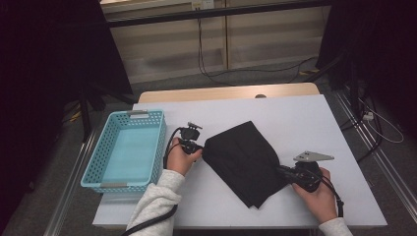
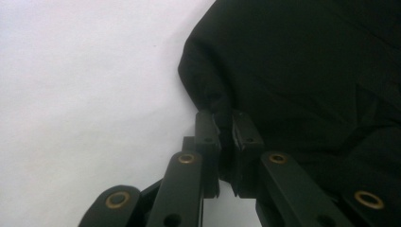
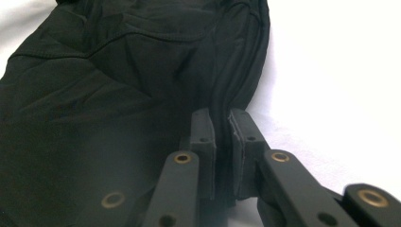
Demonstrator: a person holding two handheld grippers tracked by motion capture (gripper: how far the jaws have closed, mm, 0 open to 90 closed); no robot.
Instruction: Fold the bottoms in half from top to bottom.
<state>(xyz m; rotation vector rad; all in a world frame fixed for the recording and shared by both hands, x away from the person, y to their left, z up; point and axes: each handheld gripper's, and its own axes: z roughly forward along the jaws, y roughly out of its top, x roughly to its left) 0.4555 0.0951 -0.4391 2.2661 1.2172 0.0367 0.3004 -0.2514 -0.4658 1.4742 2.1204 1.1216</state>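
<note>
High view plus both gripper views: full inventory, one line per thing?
Folded garment: 1, black, middle of the table, both grippers clamped on its edges.
Basket: 1, light blue perforated plastic, left part of the table, nothing inside.
Table: 1, white top with a wooden strip along the far edge.
Cables: several, black, on the floor beyond and right of the table.
Left gripper: 1, black, jaws shut on the garment's left corner.
Right gripper: 1, black with a grey plate on top, jaws shut on the garment's right edge.
Hands: left hand and right hand, light sleeves, at the near edge.
</note>
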